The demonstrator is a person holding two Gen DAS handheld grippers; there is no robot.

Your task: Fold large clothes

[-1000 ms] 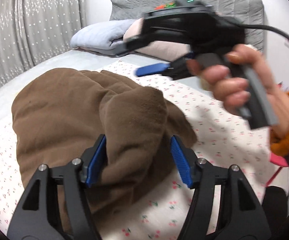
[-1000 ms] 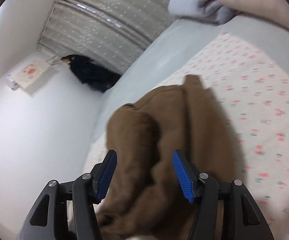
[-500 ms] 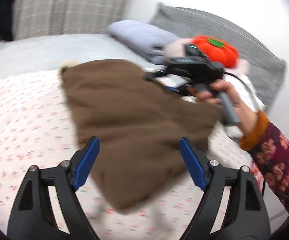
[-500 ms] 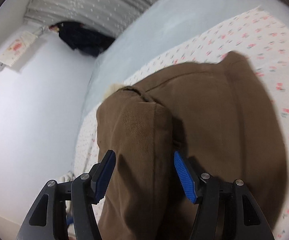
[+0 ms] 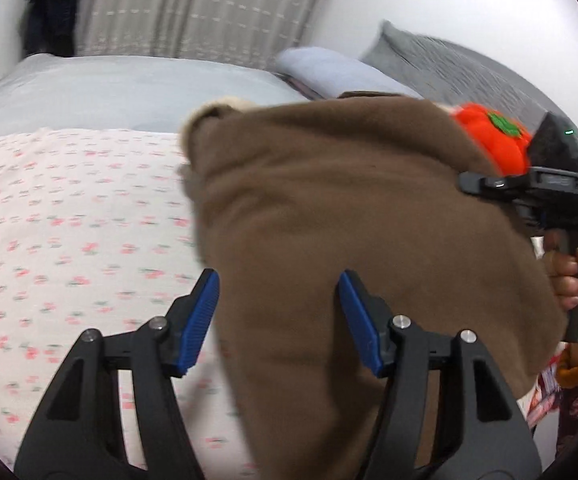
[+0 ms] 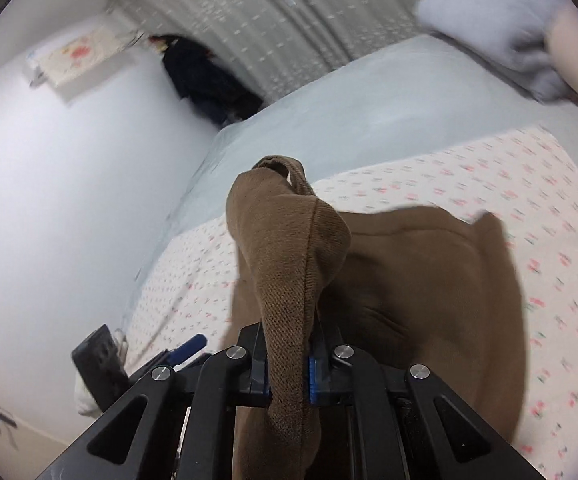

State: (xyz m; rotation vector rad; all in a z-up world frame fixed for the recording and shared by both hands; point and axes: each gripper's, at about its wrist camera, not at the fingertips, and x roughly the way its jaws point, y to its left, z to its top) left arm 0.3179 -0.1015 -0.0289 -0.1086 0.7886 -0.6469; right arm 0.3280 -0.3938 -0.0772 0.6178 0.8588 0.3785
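Right claw (image 6: 289,376): jaws just closed, clamped on a thick fold of the brown garment (image 6: 429,300); cloth pinched between the blue pads (image 6: 313,376), ribbed edge standing up ahead of the jaws and sagging below them. Same claw seen from the left wrist view at the garment's far right edge, handle gripped by a hand (image 5: 577,276) with an orange cuff.

Left claw (image 5: 279,320): jaws apart, just narrowed; garment (image 5: 349,220) lying between the pads, right pad close against cloth, left pad with a visible gap. No pressing on the cloth seen; not gripped.

Garment: raised at the right claw's end, remainder draped down onto the flowered sheet (image 5: 69,240) on the bed, spread across its middle. Pale lining visible at the far corner.

Surroundings: grey pillow (image 5: 449,72) and pale blue folded bedding (image 5: 329,72) at the head of the bed, orange pumpkin cushion (image 5: 493,140) behind the garment, curtain (image 6: 289,20) beyond, dark clothing (image 6: 209,76) in the corner by the wall. Motion blur in both views.
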